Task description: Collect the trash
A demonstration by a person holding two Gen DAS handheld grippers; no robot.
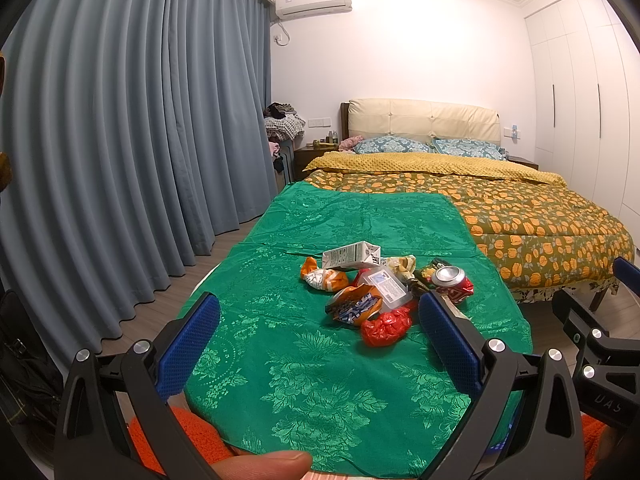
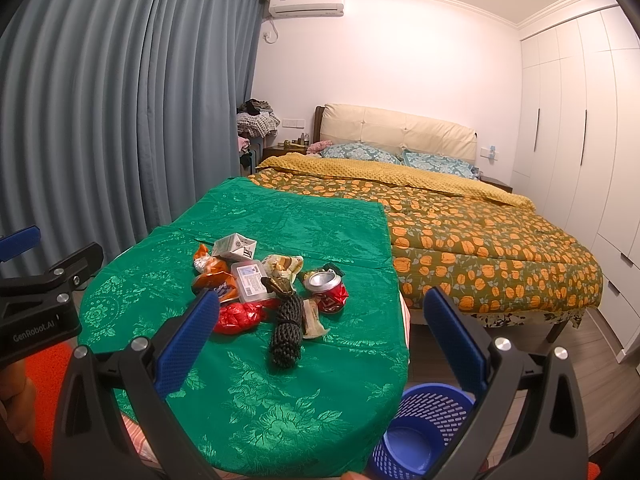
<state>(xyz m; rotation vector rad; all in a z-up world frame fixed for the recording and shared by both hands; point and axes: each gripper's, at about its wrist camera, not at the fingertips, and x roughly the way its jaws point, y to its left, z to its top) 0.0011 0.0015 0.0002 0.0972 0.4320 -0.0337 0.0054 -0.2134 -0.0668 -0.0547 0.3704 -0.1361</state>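
A pile of trash lies on a table with a green cloth (image 1: pixel 304 364): a white carton (image 1: pixel 352 255), orange snack wrappers (image 1: pixel 354 307), a clear plastic box (image 1: pixel 386 286), a crumpled red bag (image 1: pixel 386 327) and a crushed red can (image 1: pixel 452 282). The right wrist view shows the same pile, with the can (image 2: pixel 326 286), the plastic box (image 2: pixel 251 282), the red bag (image 2: pixel 238 317) and a black rope bundle (image 2: pixel 286 330). My left gripper (image 1: pixel 319 314) is open and empty, short of the pile. My right gripper (image 2: pixel 320 308) is open and empty, above the table's right side.
A blue mesh waste basket (image 2: pixel 424 428) stands on the floor at the table's right edge. A bed with an orange-patterned quilt (image 2: pixel 480 240) lies beyond the table. Grey curtains (image 1: pixel 120 140) hang on the left. White wardrobes (image 2: pixel 580 140) stand on the right.
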